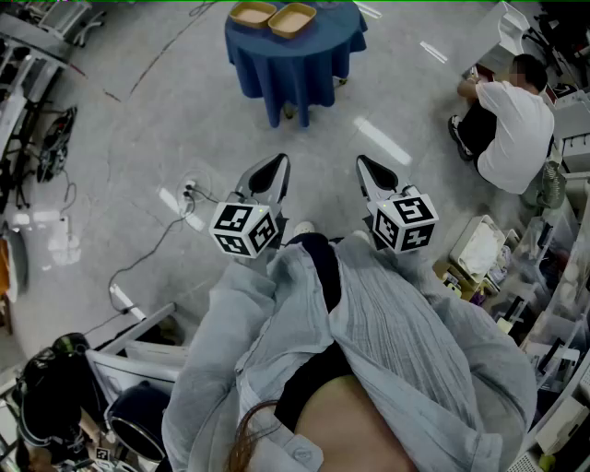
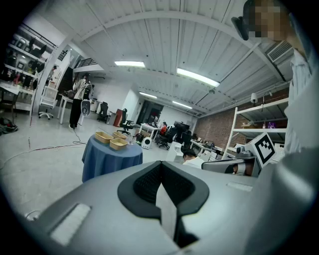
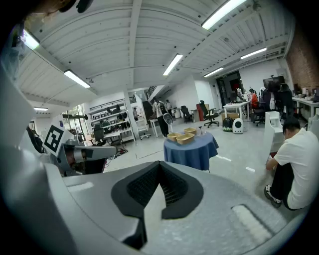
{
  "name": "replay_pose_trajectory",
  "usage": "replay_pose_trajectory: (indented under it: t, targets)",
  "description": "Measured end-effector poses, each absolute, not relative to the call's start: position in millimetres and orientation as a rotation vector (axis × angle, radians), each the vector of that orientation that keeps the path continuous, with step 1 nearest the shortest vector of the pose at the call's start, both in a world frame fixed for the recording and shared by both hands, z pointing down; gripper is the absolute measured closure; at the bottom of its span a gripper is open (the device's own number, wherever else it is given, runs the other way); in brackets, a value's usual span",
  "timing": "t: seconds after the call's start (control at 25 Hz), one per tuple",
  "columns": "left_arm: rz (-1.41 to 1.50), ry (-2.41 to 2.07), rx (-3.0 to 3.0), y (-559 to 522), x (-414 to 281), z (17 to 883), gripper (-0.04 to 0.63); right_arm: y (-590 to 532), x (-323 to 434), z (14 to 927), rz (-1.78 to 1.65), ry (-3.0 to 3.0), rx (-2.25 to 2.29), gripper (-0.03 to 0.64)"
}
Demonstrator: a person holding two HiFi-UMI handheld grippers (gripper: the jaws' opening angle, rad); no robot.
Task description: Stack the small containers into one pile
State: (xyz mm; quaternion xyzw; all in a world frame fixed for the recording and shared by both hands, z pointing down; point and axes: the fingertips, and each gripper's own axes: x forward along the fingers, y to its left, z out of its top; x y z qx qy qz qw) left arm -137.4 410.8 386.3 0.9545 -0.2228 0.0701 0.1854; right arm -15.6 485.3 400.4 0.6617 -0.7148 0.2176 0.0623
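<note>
Grey concrete floor (image 1: 138, 129) lies open between the wearer and a round tabletop (image 1: 304, 64) draped in blue cloth at the far side, well apart from both claws. Clutter hems the edges: cables (image 1: 157, 244) trail across the floor at the left, shelves and boxes (image 1: 553, 304) crowd the right, and a person in a white shirt (image 1: 516, 129) crouches near them. On the tabletop the first container (image 1: 252, 13) and the second container (image 1: 292, 18), both tan and shallow, sit just beside each other, not stacked; their insides show only plain tan. The left claw (image 1: 278, 161) and the right claw (image 1: 361, 162) are held side by side before the body, pointing toward the tabletop. Each has its jaws pressed together, with nothing between them.
</note>
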Motion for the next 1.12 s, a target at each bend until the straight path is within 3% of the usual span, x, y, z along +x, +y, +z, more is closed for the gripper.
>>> replay_pose_trajectory:
  t: [0.68, 0.88, 1.12]
  targets:
    - [0.214, -0.603, 2.68, 392.4, -153.2, 395.8, 0.583, 464.6, -27.9, 409.8, 0.662, -2.092, 2.032, 0.614]
    - [0.21, -0.579, 2.694, 381.7, -166.7, 395.1, 0.583, 451.0, -42.0, 408.9, 0.662, -2.098, 2.067, 0.399]
    - [0.227, -0.564, 2.693, 376.3, -184.9, 400.8, 0.583, 446.7, -61.8, 416.7, 0.682, -2.096, 2.071, 0.374]
